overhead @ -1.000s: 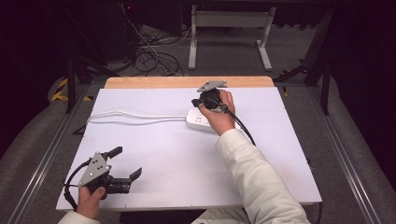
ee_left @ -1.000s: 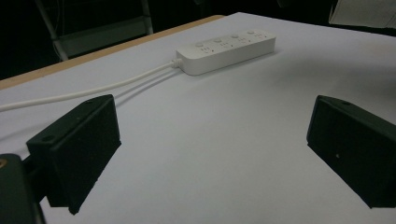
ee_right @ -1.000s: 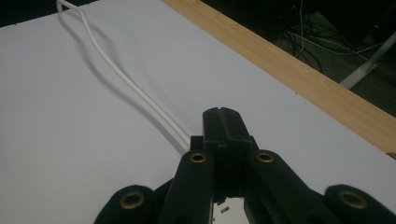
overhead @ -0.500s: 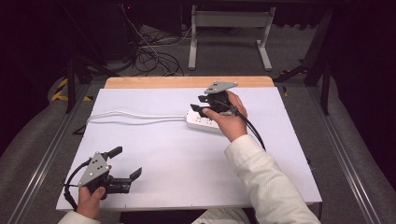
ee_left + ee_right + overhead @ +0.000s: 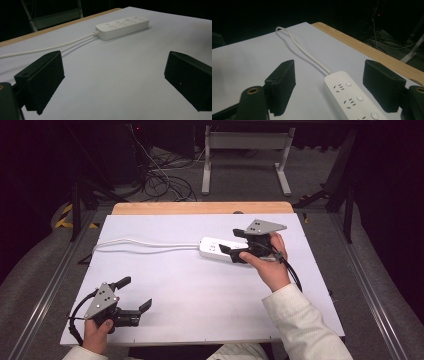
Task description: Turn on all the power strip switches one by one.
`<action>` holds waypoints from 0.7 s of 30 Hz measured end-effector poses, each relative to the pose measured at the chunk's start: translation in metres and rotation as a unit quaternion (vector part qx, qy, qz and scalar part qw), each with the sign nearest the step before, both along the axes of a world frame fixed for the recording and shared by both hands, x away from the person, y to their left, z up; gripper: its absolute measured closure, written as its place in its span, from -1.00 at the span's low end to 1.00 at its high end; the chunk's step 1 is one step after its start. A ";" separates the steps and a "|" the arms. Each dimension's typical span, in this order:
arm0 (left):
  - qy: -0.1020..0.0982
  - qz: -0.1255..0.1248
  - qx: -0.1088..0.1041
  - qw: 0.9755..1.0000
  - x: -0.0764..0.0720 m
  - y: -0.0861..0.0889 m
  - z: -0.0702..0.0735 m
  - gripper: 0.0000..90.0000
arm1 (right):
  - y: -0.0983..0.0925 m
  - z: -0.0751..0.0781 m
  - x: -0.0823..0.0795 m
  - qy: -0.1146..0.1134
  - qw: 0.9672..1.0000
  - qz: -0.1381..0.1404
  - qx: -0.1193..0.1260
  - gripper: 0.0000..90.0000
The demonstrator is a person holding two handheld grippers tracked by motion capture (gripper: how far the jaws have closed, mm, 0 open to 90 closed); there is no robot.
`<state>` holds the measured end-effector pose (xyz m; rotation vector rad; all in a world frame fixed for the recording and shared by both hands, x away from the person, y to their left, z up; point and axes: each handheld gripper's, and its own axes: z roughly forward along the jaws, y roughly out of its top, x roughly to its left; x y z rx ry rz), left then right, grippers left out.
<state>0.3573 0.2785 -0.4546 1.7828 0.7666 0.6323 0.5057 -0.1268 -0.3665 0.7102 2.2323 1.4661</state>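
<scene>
A white power strip (image 5: 212, 247) lies at the table's far middle, its cord (image 5: 145, 244) running left. My right gripper (image 5: 229, 241) hovers over the strip's right end, open. Its jaws have just been opening, and its own view shows the strip (image 5: 352, 97) lying below and between them, untouched by the pads. My left gripper (image 5: 136, 292) rests near the front left edge, open, nothing between its fingers. From the left gripper view, the strip (image 5: 122, 26) sits far ahead beyond the open left gripper (image 5: 112, 80).
The white table top (image 5: 200, 295) ends in a wooden strip (image 5: 200, 208) at the far edge. Beyond it, on the dark floor, are tangled cables (image 5: 165, 185) and a metal stand (image 5: 245, 150).
My right hand has moved to the right along the power strip and its jaws have gone from shut to open. The strip and the left gripper have stayed in place.
</scene>
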 end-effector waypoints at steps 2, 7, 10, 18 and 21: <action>0.001 0.000 -0.002 1.000 0.000 0.000 0.000 -0.93 | -0.007 -0.002 -0.007 -0.001 1.000 0.002 0.006 -0.55; 0.001 0.000 -0.002 1.000 0.000 0.000 0.000 -0.93 | -0.025 -0.011 -0.025 0.002 0.999 0.002 0.033 -0.67; 0.002 0.001 -0.001 1.000 0.000 0.000 0.000 -0.93 | -0.035 -0.017 -0.034 0.002 0.999 0.003 0.037 -0.69; 0.001 0.003 0.000 1.000 0.000 0.000 0.000 -0.93 | -0.062 -0.040 -0.053 0.013 0.999 -0.006 0.044 -0.76; 0.002 0.003 0.001 1.000 0.000 -0.001 0.000 -0.93 | -0.071 -0.051 -0.060 0.019 0.999 -0.007 0.042 -0.79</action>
